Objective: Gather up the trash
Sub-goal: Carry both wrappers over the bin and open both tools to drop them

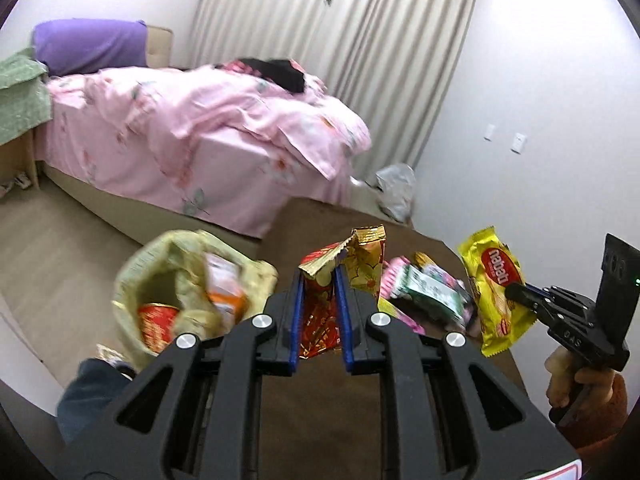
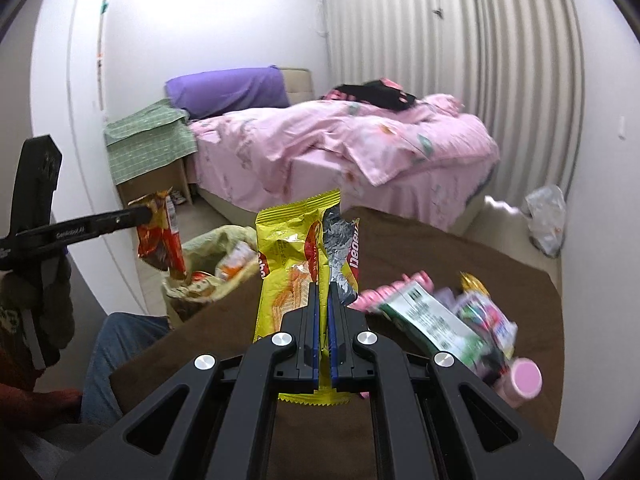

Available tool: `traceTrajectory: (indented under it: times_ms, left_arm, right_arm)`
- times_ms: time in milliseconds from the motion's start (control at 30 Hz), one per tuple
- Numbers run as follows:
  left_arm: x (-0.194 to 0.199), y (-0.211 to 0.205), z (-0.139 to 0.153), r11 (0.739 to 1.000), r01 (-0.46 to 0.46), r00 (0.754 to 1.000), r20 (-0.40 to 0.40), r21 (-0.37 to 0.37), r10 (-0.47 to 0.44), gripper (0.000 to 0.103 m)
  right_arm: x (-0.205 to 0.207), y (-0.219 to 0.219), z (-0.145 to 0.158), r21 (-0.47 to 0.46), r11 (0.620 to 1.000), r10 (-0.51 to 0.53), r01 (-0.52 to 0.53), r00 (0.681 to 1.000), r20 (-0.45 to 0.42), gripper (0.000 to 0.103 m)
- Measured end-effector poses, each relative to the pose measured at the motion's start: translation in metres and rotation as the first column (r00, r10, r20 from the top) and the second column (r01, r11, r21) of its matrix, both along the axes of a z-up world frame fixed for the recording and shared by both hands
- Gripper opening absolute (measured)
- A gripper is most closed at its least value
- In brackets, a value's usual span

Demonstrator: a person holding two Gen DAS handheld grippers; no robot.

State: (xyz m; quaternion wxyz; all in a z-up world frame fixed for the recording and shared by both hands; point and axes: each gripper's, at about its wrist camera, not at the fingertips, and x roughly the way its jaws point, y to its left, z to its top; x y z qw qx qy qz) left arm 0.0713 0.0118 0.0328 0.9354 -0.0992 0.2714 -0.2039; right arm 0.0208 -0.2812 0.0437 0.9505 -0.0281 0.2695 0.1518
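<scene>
The left claw (image 1: 320,300) is clenched on a crinkled red-and-gold foil snack wrapper (image 1: 320,312), long axis upright. The pale green plastic trash bag (image 1: 176,280) gapes at ten o'clock from it, just beside, off the brown table (image 1: 320,392) edge. The right claw (image 2: 323,320) grips a torn yellow wafer wrapper (image 2: 288,264), upright too; the bag lies farther, at ten o'clock. The left hand is nearer; open air between. More wrappers lie at two o'clock.

White-walled bedroom (image 2: 224,20): pink bed (image 1: 208,136), pleated curtains (image 1: 320,20).
</scene>
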Motion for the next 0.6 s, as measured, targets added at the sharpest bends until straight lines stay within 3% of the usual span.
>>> traceTrajectory:
  times_ms: [333, 600]
  left_arm:
    - [0.009, 0.052, -0.001, 0.994, -0.105, 0.994, 0.001, 0.005, 0.105, 0.014]
    - [0.042, 0.094, -0.019, 0.984, -0.177, 0.984, -0.033, -0.001, 0.176, 0.014]
  right_arm:
    - [0.039, 0.072, 0.004, -0.050, 0.984, 0.171, -0.172, 0.985, -0.011, 0.006]
    - [0.101, 0.127, -0.012, -0.068, 0.963, 0.256, -0.261, 0.963, -0.079, 0.006]
